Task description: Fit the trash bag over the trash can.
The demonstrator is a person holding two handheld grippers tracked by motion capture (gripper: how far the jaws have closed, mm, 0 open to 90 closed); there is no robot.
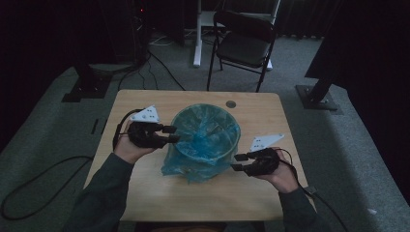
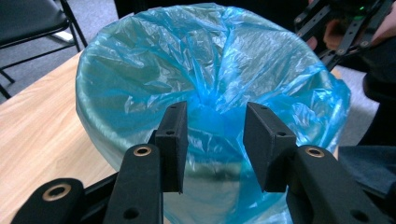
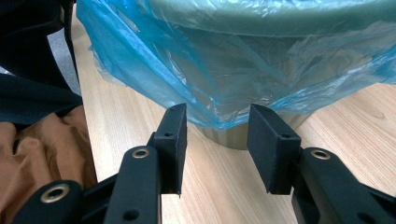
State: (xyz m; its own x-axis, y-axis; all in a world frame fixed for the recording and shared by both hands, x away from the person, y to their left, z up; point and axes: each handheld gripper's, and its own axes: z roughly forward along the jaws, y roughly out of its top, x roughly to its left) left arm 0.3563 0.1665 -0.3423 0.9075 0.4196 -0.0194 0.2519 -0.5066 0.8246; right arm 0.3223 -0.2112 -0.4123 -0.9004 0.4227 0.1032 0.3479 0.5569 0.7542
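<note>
A green bin (image 1: 227,145) lined with a blue plastic bag (image 1: 205,133) stands in the middle of the wooden table (image 1: 145,193). The bag's edge is folded down over the rim and hangs loose at the front. My left gripper (image 1: 175,134) is open at the bin's left rim, its jaws either side of the bag-covered rim (image 2: 205,116). My right gripper (image 1: 236,162) is open low at the bin's right side, jaws pointing at the hanging bag hem (image 3: 219,119) and the bin's base (image 3: 233,137), with nothing between them.
A black folding chair (image 1: 244,41) stands beyond the table's far edge. A small round hole (image 1: 230,104) sits near the far edge of the tabletop. Cables (image 1: 29,186) run over the grey carpet at the left. Dark stand bases are at the far left and right.
</note>
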